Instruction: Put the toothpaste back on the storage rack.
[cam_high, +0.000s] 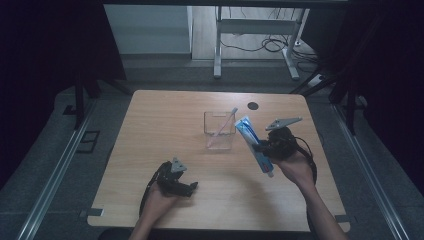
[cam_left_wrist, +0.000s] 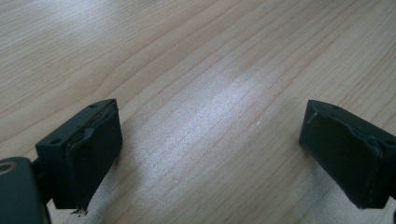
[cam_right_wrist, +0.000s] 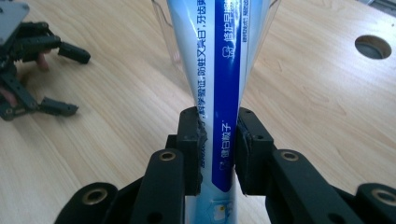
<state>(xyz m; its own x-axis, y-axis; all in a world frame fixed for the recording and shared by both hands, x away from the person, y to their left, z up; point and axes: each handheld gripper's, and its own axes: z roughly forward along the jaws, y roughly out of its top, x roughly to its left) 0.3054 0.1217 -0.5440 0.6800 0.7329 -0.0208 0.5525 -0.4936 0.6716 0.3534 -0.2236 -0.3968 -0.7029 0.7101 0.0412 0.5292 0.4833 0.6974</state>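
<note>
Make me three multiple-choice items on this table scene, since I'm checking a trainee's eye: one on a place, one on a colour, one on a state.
1. Where is the clear container?
A. near the middle of the table
B. at the table's near left corner
C. on the floor

2. What colours is the toothpaste tube?
A. red and black
B. blue and white
C. green and yellow

3. How is the left gripper?
A. shut on the tube
B. shut on a straw
C. open, with nothing between its jaws

Answers:
1 A: in the high view it stands mid-table, a pink stick leaning inside.
2 B: the right gripper view shows a blue band on white.
3 C: its jaws stand wide over bare wood, while the right gripper clamps the tube.
</note>
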